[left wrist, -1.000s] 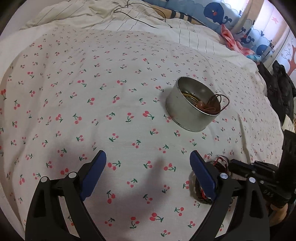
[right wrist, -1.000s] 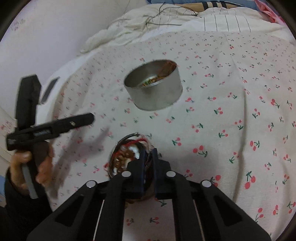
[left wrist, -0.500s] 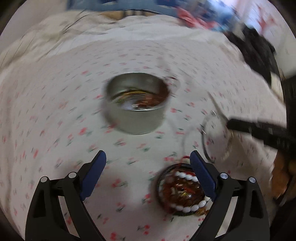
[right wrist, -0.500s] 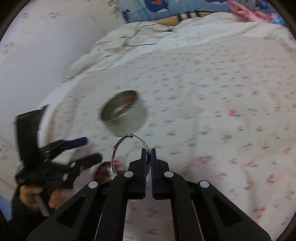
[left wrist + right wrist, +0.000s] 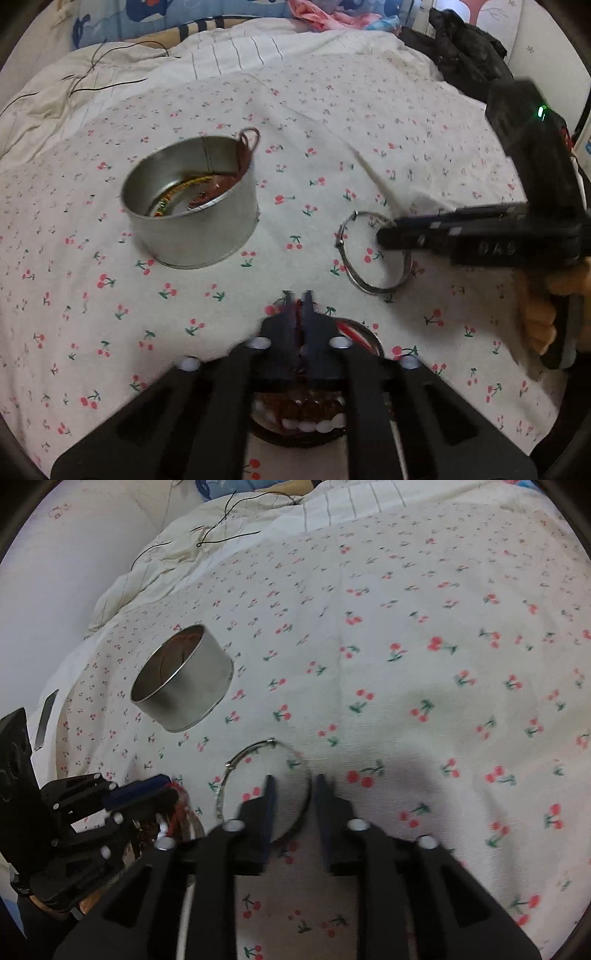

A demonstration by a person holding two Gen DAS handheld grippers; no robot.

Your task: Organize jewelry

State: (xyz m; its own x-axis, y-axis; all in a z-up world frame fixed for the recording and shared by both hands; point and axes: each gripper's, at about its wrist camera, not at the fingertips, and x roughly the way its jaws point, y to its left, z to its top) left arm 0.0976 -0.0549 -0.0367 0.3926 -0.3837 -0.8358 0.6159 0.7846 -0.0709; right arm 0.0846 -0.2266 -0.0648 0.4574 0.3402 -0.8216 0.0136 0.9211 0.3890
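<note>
Now the silver bangle (image 5: 373,254) is seen lying flat on the cherry-print bedspread (image 5: 424,155), and the right gripper (image 5: 291,786) is poised over its near arc, jaws having just been opening and now parted a modest way, with the thin wire of the ring passing between the blue pads but not pressed by either. In the left wrist view the same gripper is shown from the side, its black fingers (image 5: 399,230) reaching over the far edge of the bangle, while the hand (image 5: 543,314) wrapped round its handle is caught at the right edge. Meanwhile the left gripper (image 5: 299,299) has been brought together, its jaws having just been closing and now fully closed; a dark reddish streak can be made out in the slit between the pads, though what it belongs to cannot be told. Just beneath it a round dark dish (image 5: 354,336) of jewelry is mostly covered by the gripper body, with white beads (image 5: 317,426) and brown-red beads showing under the fingers. Further off on the bedspread, well apart from the bangle, a round metal tin (image 5: 192,214) stands upright, and a gold-green chain and a coppery piece are seen inside it, with a brown cord loop (image 5: 251,136) hanging over its far rim. At the back, crumpled cream bedding (image 5: 110,74) is crossed by a thin black cable.
</note>
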